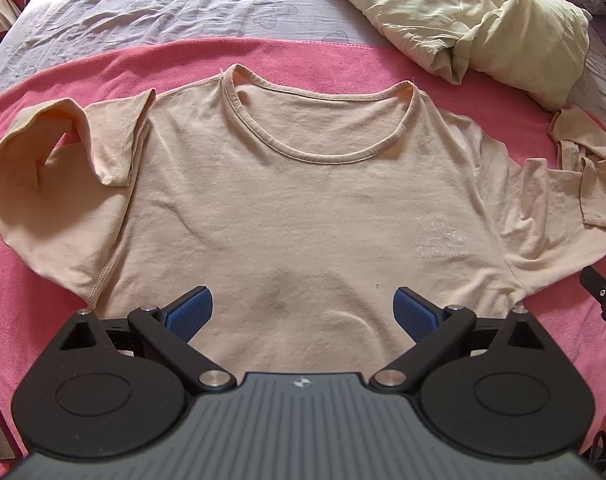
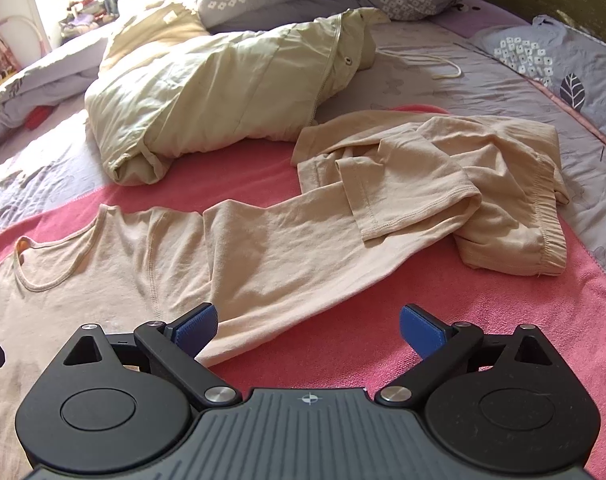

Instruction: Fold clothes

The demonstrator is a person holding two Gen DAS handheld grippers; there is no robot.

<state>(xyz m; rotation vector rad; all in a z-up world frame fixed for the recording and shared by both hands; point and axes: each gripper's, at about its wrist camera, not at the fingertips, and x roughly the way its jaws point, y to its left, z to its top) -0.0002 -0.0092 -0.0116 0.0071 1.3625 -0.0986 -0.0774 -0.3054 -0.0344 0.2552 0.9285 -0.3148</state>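
A peach T-shirt is lying face up and mostly flat on a pink towel spread over the bed, its neckline pointing to the far side and its hem running under the left gripper. That gripper is hovering over the near middle of the shirt with its blue jaws spread wide and holding nothing. The right gripper is sitting over the towel just beside the shirt's right sleeve, its jaws likewise standing wide apart and empty. The cloth is looking thin, light and limp, probably a soft cotton knit, so it is likely going to sag and drag rather than hold any shape when lifted. The left sleeve is lying doubled back on itself, and the right sleeve is running far-right into a crumpled pair of matching shorts that is lying partly over its cuff. Good places to pinch are seeming to be the stitched seams at the shoulders and the hem corners, where the doubled fabric is giving the pads more to bite. A pinch in the open chest panel is risking gathering only the top layer. A pale yellow jacket is lying bunched on the far side of the towel, well apart from both grippers.
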